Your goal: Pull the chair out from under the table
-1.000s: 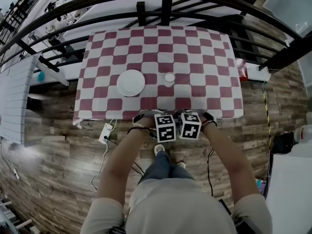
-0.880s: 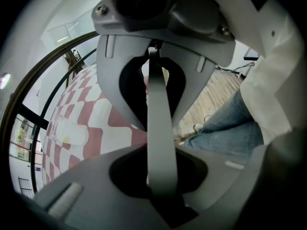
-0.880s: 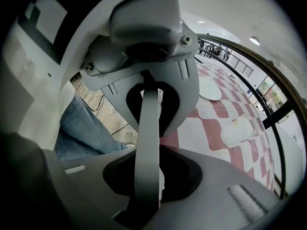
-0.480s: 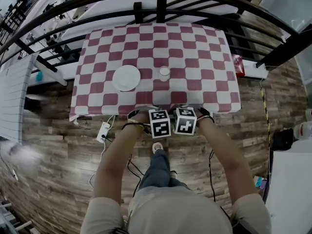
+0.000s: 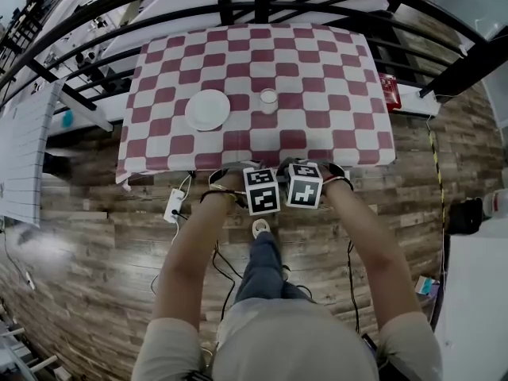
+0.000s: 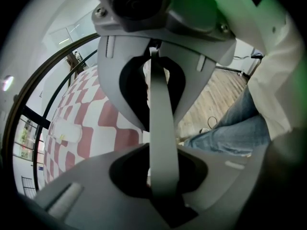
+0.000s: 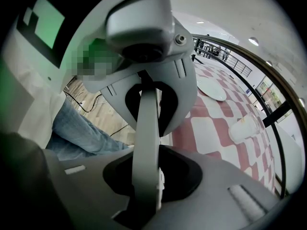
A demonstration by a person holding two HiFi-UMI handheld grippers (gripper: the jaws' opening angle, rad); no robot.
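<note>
Shift: drawn back slightly from the table's (image 5: 333, 94) near edge, toward the body.
Chair: sat tucked under that near edge, hidden by cloth.
Left gripper (image 5: 262, 187): narrowed, seemingly clamped on the chair back for pulling.
Right gripper (image 5: 303, 184): likewise, just beside, sharing the pull.
</note>
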